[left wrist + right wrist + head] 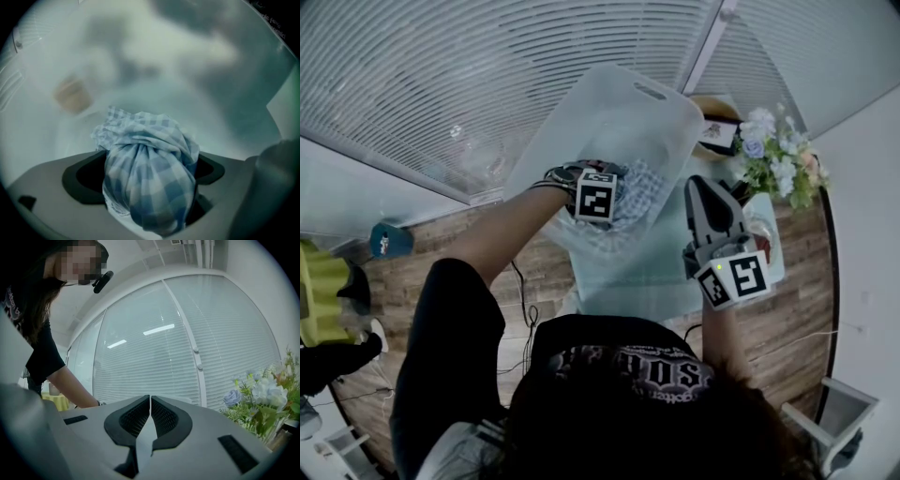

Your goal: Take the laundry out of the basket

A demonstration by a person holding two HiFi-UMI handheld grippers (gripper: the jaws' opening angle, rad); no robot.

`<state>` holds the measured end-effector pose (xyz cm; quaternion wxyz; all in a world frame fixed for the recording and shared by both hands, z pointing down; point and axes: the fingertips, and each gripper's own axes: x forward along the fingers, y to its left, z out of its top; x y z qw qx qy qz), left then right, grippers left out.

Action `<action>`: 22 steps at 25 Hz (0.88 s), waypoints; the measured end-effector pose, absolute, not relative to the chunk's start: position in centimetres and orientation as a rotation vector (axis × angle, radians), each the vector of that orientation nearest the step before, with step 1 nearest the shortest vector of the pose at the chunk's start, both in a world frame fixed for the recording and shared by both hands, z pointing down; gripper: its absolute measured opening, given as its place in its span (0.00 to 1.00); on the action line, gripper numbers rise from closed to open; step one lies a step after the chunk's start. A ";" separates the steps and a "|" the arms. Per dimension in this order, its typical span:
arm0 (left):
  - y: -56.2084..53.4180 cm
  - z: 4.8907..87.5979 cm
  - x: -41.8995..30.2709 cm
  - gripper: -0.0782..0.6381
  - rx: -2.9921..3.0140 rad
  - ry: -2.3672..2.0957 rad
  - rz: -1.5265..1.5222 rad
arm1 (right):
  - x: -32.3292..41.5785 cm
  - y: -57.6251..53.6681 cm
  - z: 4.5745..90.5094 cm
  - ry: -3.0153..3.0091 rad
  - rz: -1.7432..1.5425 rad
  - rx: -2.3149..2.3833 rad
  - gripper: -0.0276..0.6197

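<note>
While its jaws stand wide apart around a bunched checked cloth [150, 154], the left gripper [145, 172] points down into the white basket [609, 103]; off to its right, the right gripper [150, 399] sits closed, empty. Lifting before the jaws close would likely drop the cloth back.

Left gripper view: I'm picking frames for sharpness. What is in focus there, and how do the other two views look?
Left gripper view: the checked cloth is fairly sharp, everything behind it a pale blur. Head view: evenly lit, the blinds bowed by the wide lens. Right gripper view: sharp, with lamp reflections on the blinds and dark corners.
</note>
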<state>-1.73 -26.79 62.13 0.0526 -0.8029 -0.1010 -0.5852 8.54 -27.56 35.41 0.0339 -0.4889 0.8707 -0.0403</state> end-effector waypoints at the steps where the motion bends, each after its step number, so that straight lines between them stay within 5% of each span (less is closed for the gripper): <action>1: -26.8 62.3 -1.8 0.85 -2.443 -0.308 -1.786 | 8.6 -27.6 35.4 2.679 -0.124 -1.504 0.09; 12: -27.1 61.5 -0.9 0.85 -2.471 -0.342 -1.730 | 8.4 -27.7 35.5 2.696 -0.113 -1.495 0.09; 22: -27.0 60.5 -0.8 0.67 -2.477 -0.353 -1.732 | 8.4 -27.7 35.3 2.705 -0.097 -1.491 0.09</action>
